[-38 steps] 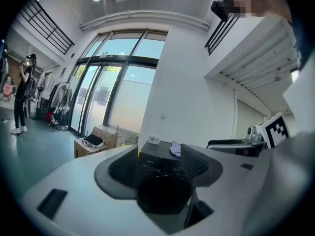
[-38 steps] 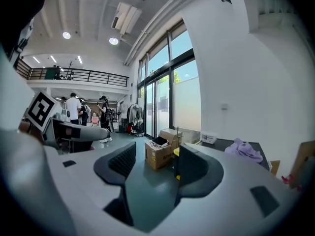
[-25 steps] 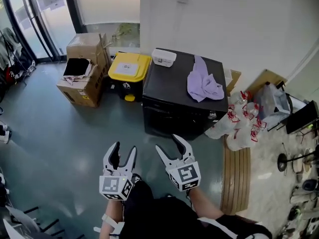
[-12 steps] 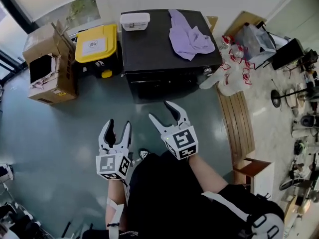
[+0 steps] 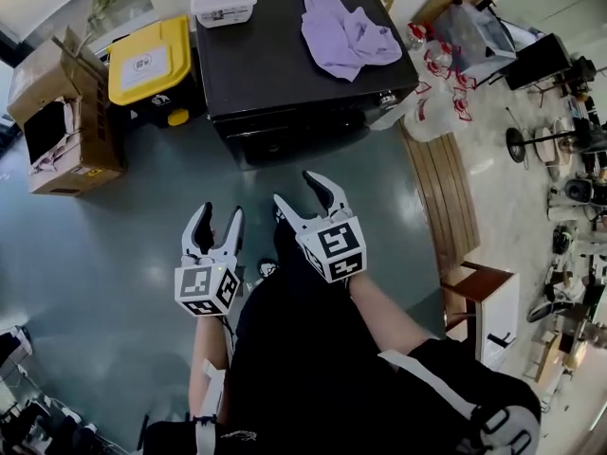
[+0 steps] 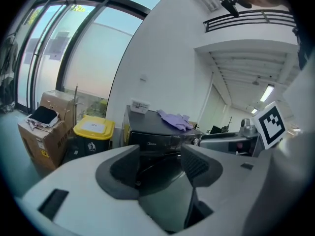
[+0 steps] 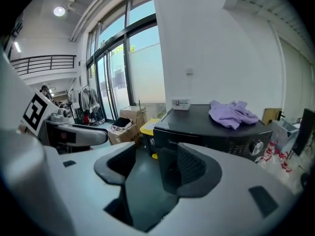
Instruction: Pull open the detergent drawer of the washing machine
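The black washing machine [image 5: 285, 60] stands at the top middle of the head view, with its front panel [image 5: 285, 133] facing me. The detergent drawer [image 7: 170, 142] at the panel's left end sits flush and shut; a round knob [image 7: 256, 146] is at the right end. Both grippers hang above the floor, short of the machine and touching nothing. My left gripper [image 5: 217, 218] is open and empty. Slightly nearer the panel, my right gripper [image 5: 299, 190] is also open and empty. The machine [image 6: 162, 136] shows beyond the left gripper [image 6: 157, 173].
A purple cloth [image 5: 341, 27] and a white box [image 5: 224, 5] lie on the machine's top. A yellow-lidded bin [image 5: 150, 60] and cardboard boxes [image 5: 57, 112] stand to its left. Plastic bags [image 5: 432, 74] and a wooden slatted board [image 5: 441, 207] are on the right.
The person has stepped closer: the machine has slid up in the head view and both grippers have moved towards its front. Both grippers stayed open.
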{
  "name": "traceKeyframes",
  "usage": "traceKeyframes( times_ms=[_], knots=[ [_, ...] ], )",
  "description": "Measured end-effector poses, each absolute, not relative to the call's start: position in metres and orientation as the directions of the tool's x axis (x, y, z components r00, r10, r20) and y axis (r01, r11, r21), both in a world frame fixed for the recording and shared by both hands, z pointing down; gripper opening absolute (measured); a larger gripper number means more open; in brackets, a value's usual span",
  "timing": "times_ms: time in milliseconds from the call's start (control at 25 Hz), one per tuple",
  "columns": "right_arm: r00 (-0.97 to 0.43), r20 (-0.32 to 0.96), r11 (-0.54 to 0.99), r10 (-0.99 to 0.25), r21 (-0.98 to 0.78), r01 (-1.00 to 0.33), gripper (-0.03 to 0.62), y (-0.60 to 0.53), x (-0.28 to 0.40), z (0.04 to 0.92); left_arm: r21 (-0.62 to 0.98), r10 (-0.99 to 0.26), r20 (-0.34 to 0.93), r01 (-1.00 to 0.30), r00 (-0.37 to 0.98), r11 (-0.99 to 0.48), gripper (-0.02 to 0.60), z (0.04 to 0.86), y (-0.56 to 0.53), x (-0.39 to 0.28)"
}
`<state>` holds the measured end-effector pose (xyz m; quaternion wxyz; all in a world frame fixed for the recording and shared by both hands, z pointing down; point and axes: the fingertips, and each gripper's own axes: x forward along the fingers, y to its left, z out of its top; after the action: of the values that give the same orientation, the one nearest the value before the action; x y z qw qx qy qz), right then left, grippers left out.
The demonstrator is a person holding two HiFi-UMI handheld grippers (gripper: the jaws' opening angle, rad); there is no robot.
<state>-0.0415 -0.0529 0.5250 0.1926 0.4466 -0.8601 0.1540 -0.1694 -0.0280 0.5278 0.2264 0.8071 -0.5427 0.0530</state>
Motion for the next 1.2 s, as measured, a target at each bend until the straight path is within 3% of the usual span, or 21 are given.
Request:
traceKeyframes(
  times_ms=[760,1200],
  knots=[
    [-0.558,0.596,0.565,-0.577,-0.202,-0.8,0.273,-0.176,-0.017,0.613,0.294,-0.791,0.512,-0.934,0.334,-0.205,0.264,0.604,-0.161,-0.151],
    [-0.519,0.641,0.515,-0.565,-0.217,-0.829,0.272,-0.217,-0.01,0.64,0.254,-0.773,0.569,-0.954,0.281,-0.16,0.264,0.631,-0.205,-0.162]
  ],
)
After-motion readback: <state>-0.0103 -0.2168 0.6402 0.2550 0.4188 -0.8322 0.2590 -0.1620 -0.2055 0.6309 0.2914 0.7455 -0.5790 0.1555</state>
